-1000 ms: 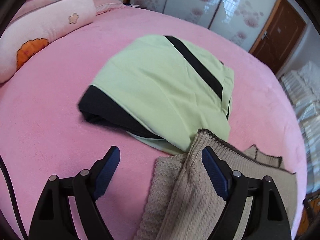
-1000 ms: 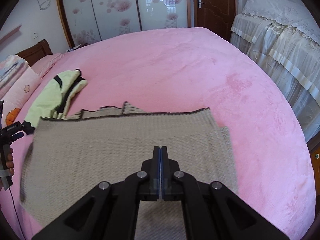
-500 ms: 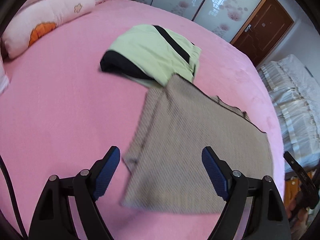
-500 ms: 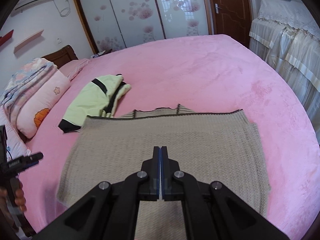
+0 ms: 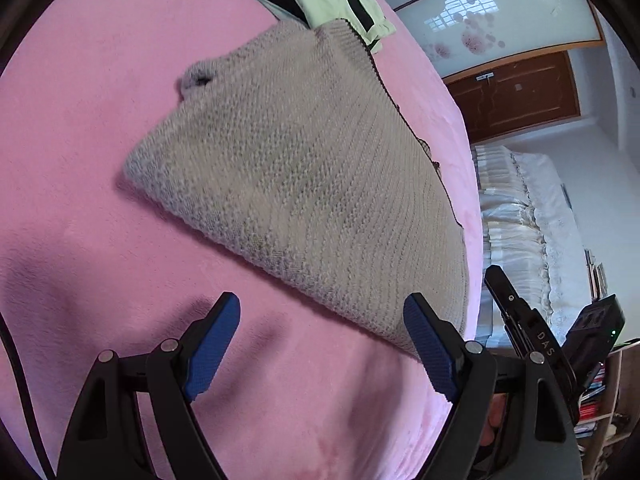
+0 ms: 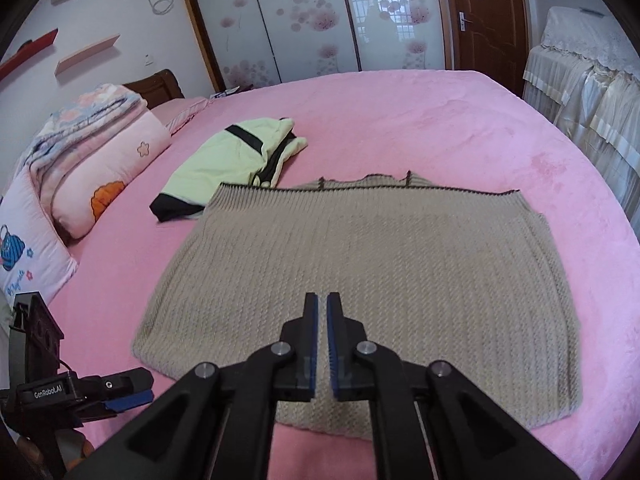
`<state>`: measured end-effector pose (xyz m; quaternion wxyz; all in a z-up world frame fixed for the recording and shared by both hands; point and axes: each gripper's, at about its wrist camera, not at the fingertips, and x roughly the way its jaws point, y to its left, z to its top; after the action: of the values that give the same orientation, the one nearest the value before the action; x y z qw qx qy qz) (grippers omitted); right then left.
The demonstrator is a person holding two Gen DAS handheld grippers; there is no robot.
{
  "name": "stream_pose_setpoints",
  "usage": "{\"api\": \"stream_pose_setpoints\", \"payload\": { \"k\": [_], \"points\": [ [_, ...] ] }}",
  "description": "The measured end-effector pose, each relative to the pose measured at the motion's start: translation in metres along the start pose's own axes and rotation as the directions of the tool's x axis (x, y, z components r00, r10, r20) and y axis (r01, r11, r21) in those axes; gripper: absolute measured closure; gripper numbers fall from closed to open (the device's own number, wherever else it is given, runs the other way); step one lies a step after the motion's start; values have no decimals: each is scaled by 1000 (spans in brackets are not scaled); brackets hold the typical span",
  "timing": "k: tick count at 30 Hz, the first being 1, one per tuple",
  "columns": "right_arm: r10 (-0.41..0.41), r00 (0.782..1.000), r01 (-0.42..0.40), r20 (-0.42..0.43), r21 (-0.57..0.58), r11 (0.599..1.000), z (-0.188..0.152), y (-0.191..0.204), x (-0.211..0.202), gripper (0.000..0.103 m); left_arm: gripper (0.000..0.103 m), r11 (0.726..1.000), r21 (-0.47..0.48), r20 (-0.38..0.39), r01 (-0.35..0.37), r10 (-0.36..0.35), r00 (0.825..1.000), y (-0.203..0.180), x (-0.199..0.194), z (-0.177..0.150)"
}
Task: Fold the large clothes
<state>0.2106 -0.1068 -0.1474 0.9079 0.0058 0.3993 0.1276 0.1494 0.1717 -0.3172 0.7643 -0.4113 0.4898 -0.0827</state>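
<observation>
Right gripper (image 6: 322, 312) jaws opening, nothing between; left gripper (image 5: 322, 344) wide, empty — beige knit sweater (image 6: 360, 272) folded once, further folds remain.

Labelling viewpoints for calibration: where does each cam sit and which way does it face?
Left wrist: on left gripper, fingers wide, angled down at beige sweater's edge; right gripper at right.
Right wrist: on right gripper, fingers opening, nothing between, over sweater toward wardrobe; left gripper lower left.
Shared: sweater, green garment, pink bed.

Right gripper (image 6: 322, 307) now parting (sweater (image 6: 360, 272) released)
</observation>
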Motion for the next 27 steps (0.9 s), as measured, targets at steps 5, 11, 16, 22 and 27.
{"api": "stream_pose_setpoints", "payload": {
  "k": [5,11,16,22,27],
  "points": [
    [-59,998,59,26,-2,998,-15,3,9,69,20,1000,9,43,19,-20,999,17,22,-6],
    [-89,995,89,46,-9,996,-25,7,23,69,19,995,52,103,86,-91,990,23,41,5],
    [-73,995,74,66,-11,997,-28,12,30,70,19,987,73,162,142,-153,975,23,56,28],
    [-79,994,81,79,-22,997,-26,14,40,70,19,981,76,221,178,-191,956,16,73,52],
    [-114,990,117,87,-37,992,-17,9,55,83,19,975,0,268,223,-215,939,11,83,76]
  ]
}}
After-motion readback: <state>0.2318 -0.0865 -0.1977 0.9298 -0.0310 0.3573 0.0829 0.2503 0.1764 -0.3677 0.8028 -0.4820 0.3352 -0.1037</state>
